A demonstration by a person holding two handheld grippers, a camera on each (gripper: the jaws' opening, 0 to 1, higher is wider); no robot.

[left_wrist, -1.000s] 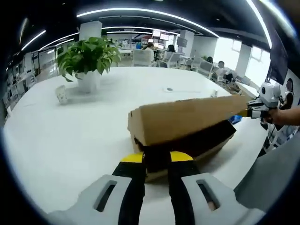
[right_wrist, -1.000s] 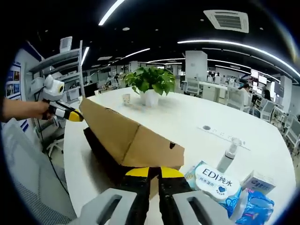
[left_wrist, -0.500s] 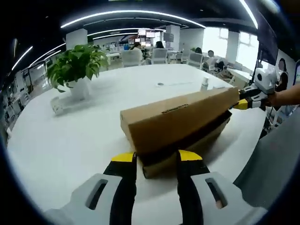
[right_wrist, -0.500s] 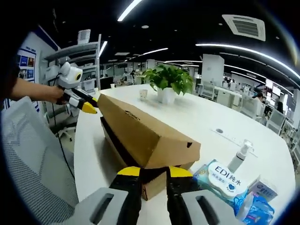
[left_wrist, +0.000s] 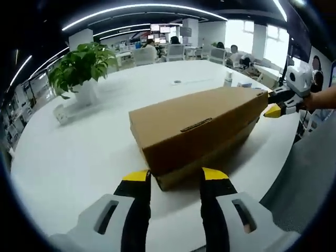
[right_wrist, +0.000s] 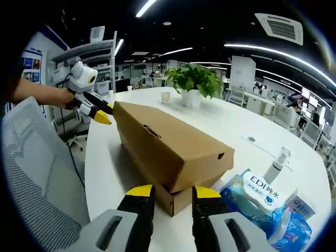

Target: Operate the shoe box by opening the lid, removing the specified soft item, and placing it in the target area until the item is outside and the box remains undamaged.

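A brown cardboard shoe box (left_wrist: 199, 126) lies on the white table (left_wrist: 73, 157) with its lid down flat. My left gripper (left_wrist: 176, 176) is open, its yellow-tipped jaws standing on either side of the box's near end. My right gripper (right_wrist: 173, 191) is open too, straddling the opposite end of the shoe box (right_wrist: 168, 144). In the left gripper view the right gripper (left_wrist: 275, 102) shows at the box's far end, held by a hand. In the right gripper view the left gripper (right_wrist: 100, 113) sits at the far corner. The box's contents are hidden.
A potted plant (left_wrist: 81, 68) and a small white cup (left_wrist: 60, 113) stand on the far side of the table. A wet-wipes pack (right_wrist: 262, 194) and a spray bottle (right_wrist: 278, 163) lie right of the box. A mesh chair (right_wrist: 37, 173) stands by the table's edge.
The lid, raised and tilted a second ago, has come down flat onto the box. Both grippers' jaws have spread apart and no longer pinch the lid's ends.
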